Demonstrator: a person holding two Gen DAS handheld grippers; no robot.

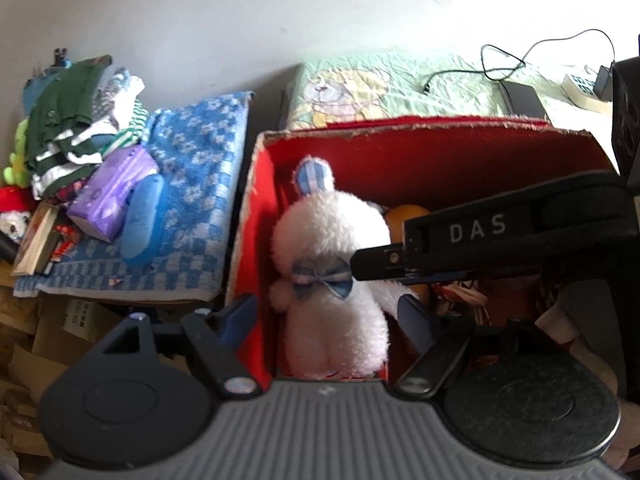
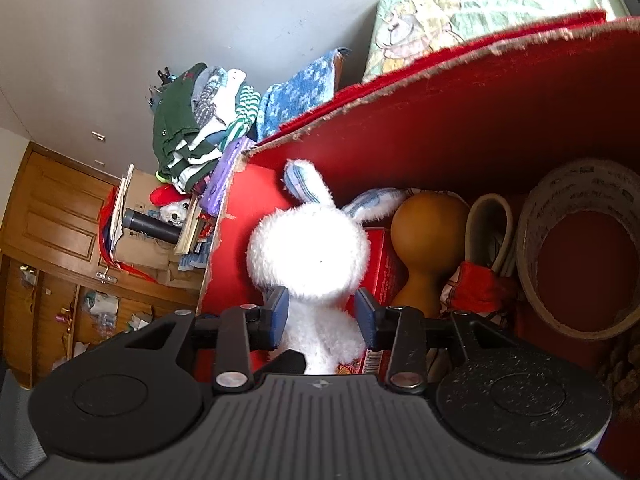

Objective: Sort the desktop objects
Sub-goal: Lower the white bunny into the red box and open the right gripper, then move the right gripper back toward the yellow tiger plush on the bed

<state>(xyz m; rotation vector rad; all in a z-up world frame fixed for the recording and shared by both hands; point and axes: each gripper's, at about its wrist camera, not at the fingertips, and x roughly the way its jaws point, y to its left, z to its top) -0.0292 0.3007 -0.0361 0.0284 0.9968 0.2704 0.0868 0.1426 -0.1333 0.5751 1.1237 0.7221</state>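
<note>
A white plush rabbit [image 1: 332, 240] with blue striped ears and a blue bow stands upright against the left wall of a red cardboard box [image 1: 400, 128]. In the right wrist view my right gripper [image 2: 322, 316] is shut on the rabbit [image 2: 308, 252] just under its head, a blue pad on each side. That gripper's black finger [image 1: 376, 262] reaches in from the right in the left wrist view. My left gripper [image 1: 328, 318] stands open low in front of the rabbit, its left finger outside the box wall. Nothing is gripped in it.
Also in the box [image 2: 440, 128] are a brown gourd-shaped object [image 2: 428, 224], a large tape roll [image 2: 580, 256] and a small red carton [image 2: 380, 264]. To its left lie a blue towel [image 1: 200, 184], a purple tissue pack [image 1: 112, 196], a blue bottle [image 1: 142, 220] and piled clothes [image 1: 68, 120]. A green quilt [image 1: 400, 88] with cables lies behind.
</note>
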